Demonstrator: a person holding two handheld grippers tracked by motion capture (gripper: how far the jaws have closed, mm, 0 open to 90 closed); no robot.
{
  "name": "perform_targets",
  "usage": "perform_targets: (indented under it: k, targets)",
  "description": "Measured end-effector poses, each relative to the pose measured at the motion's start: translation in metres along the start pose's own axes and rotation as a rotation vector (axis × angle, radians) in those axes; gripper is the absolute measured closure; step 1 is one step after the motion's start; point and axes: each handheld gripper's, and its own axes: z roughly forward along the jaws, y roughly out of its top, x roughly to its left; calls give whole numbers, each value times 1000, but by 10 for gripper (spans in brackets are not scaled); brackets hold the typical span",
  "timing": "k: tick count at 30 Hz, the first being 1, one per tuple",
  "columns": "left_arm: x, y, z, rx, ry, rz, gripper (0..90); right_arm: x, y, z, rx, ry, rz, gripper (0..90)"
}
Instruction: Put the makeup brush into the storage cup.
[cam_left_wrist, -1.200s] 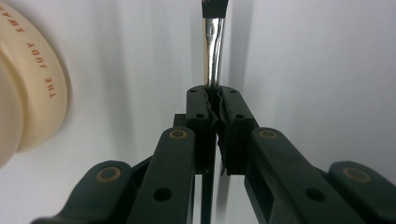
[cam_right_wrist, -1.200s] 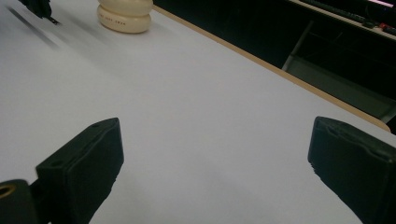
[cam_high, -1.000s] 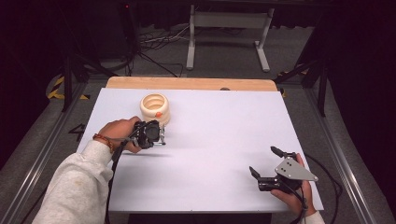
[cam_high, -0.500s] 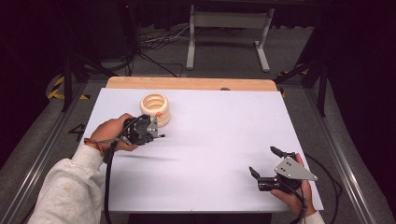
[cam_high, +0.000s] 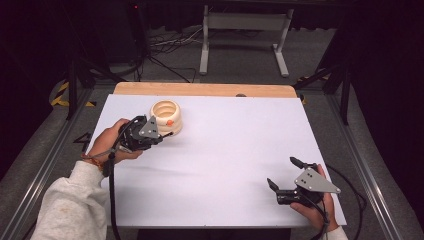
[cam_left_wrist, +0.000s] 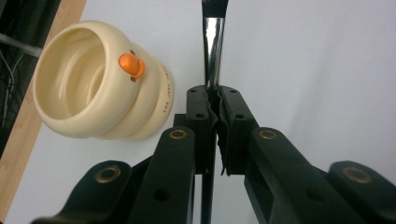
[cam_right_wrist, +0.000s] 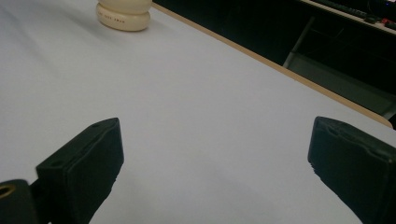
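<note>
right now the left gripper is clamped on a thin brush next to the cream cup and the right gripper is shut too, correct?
Not quite: the right gripper is open, its jaws wide apart over the table in the right gripper view. The left gripper is clamped on the thin brush beside the cream cup.

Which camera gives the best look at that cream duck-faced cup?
The left gripper view: the cup is close, showing its open top, orange beak and ribbed side. The high view shows it small at the table's far left; the right gripper view catches just its base.
</note>
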Motion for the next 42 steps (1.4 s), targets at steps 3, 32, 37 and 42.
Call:
perform_targets:
  k: [3,32,37,42]
  targets:
    - [-1,-2,-2,-24,5,-16,839,0,0,0,0,-1,-1,38]
    - [0,-28,-16,-383,43,-229,839,0,1,-1,-3,-5,-4,37]
    - [-1,-33,-17,-439,64,-279,839,0,1,-1,-3,-4,-2,37]
    - [0,-38,-21,-502,93,-314,839,0,1,-1,-3,-6,-5,37]
